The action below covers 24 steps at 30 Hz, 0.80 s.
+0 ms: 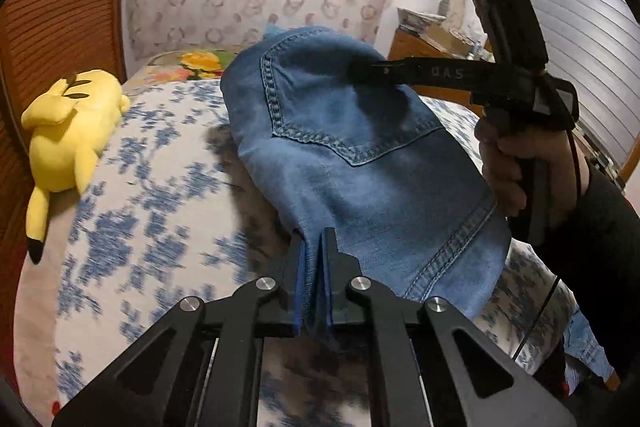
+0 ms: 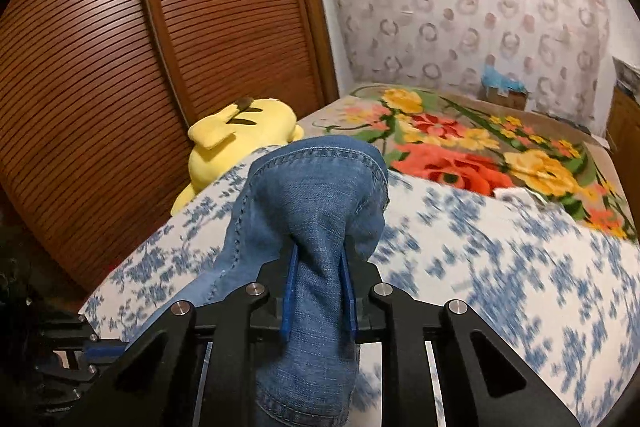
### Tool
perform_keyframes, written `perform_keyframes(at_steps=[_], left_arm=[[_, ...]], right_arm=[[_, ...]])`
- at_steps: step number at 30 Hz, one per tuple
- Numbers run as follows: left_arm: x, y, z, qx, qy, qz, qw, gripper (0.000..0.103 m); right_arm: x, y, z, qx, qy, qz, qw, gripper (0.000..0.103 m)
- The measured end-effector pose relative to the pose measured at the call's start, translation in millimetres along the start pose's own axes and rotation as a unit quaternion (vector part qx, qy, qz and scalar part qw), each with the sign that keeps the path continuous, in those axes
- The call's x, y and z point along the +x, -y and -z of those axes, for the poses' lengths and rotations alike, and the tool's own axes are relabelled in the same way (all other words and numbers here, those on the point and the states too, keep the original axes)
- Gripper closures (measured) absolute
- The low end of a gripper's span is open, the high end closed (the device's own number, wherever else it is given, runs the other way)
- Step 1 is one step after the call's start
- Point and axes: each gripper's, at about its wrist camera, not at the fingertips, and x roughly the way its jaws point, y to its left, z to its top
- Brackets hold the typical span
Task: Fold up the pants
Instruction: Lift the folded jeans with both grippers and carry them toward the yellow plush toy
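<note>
Blue denim pants hang lifted above the bed, back pocket and seams facing the left wrist view. My left gripper is shut on a thin edge of the denim, which is pinched between its blue pads. The other gripper, held by a hand, grips the pants at their far upper side. In the right wrist view my right gripper is shut on a thick bunch of the pants, whose stitched hem curls over the fingers and hides the tips.
A bed with a blue-and-white floral cover lies below, with a bright flowered blanket further back. A yellow plush toy lies at the bed's left edge beside a brown slatted wardrobe. Wooden furniture stands at the right.
</note>
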Motion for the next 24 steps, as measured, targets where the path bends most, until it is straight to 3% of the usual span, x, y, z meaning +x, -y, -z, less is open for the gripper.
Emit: perform_keyframes(at_steps=[12,18,24], left_arm=[[6,-84,-25,-0.046,0.009,-0.042,0.998,0.096],[7,-126,-47,-0.055,0.018,-0.078,0.9953,0.096],[16,-152,-71,-0.038,0.016,-0.106,0.9935,0.096]], right_arm=[[95,-25,-59,-0.026,-0.008,-0.043,0.999,0.085],[146,-28,-81,0.007,0.002,-0.065,0.998,0.086],[175,-24,-85,0.051,0.029,-0.041,0.997,0.086]])
